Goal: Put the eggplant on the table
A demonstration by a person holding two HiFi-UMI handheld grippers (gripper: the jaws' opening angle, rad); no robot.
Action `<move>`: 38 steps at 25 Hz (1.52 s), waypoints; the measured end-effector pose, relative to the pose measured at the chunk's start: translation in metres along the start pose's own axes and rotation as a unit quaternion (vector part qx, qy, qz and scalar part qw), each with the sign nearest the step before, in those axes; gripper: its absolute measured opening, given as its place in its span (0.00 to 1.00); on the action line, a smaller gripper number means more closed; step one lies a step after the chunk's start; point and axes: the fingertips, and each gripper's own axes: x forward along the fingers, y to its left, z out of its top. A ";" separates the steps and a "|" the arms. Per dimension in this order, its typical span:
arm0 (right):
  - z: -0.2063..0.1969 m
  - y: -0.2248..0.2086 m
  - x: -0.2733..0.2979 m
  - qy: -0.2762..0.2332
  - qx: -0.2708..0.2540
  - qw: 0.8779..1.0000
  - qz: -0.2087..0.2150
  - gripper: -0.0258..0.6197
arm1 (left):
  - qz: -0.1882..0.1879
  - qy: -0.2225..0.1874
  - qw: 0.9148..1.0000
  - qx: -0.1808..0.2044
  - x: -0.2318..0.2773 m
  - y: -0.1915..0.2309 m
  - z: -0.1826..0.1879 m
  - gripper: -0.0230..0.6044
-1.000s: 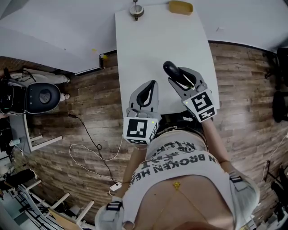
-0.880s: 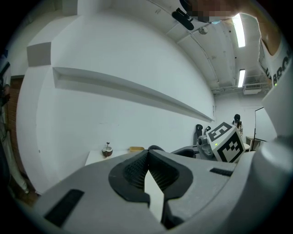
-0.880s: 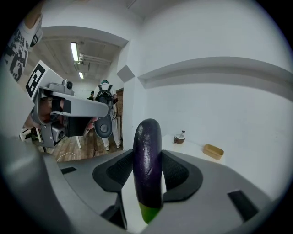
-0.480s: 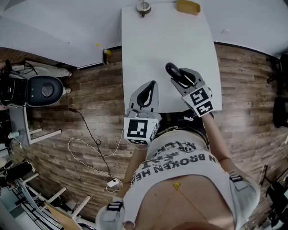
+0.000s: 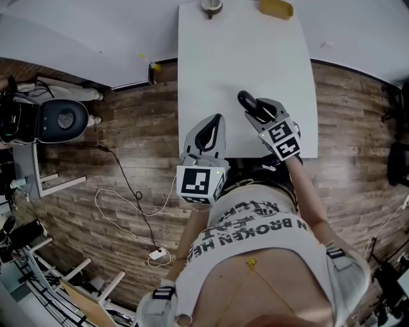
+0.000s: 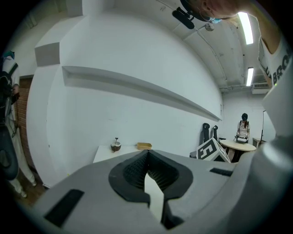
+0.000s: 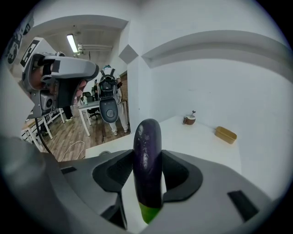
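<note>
A dark purple eggplant (image 7: 147,160) with a green stem end stands upright between the pads of my right gripper (image 7: 147,185), which is shut on it. In the head view the eggplant (image 5: 246,101) and right gripper (image 5: 257,110) hang over the near right part of the white table (image 5: 243,57). My left gripper (image 5: 213,124) hovers at the table's near left corner. Its jaws (image 6: 147,157) are shut with nothing between them.
A brown coconut-shell cup (image 5: 211,6) and a yellow tray (image 5: 276,9) sit at the table's far edge. A dark round-seated chair (image 5: 61,121) and a white cable (image 5: 128,204) are on the wood floor to the left. White walls border the table.
My right gripper has sunk toward the tabletop with the eggplant and tipped further down. The left gripper has hardly shifted. The head view has drifted, so the table sits further right.
</note>
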 end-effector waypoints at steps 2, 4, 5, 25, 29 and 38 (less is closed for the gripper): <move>-0.007 0.000 0.004 0.009 0.000 1.000 0.003 0.34 | 0.001 0.003 1.000 -0.002 -0.001 0.000 -0.003 0.03; -0.014 0.000 0.009 0.018 0.001 1.000 0.006 0.34 | 0.003 0.006 1.000 -0.004 -0.001 0.001 -0.005 0.03; -0.017 0.000 0.012 0.022 0.001 1.000 0.008 0.34 | 0.004 0.007 1.000 -0.006 0.000 0.002 -0.007 0.03; -0.071 0.009 0.058 0.107 -0.013 0.993 0.056 0.34 | 0.025 0.029 0.999 -0.022 0.000 0.015 -0.025 0.03; -0.075 0.011 0.065 0.120 -0.013 0.991 0.064 0.34 | 0.028 0.030 0.999 -0.024 -0.001 0.017 -0.025 0.03; -0.083 0.013 0.080 0.140 -0.010 0.987 0.075 0.34 | 0.031 0.032 0.999 -0.027 -0.002 0.020 -0.024 0.03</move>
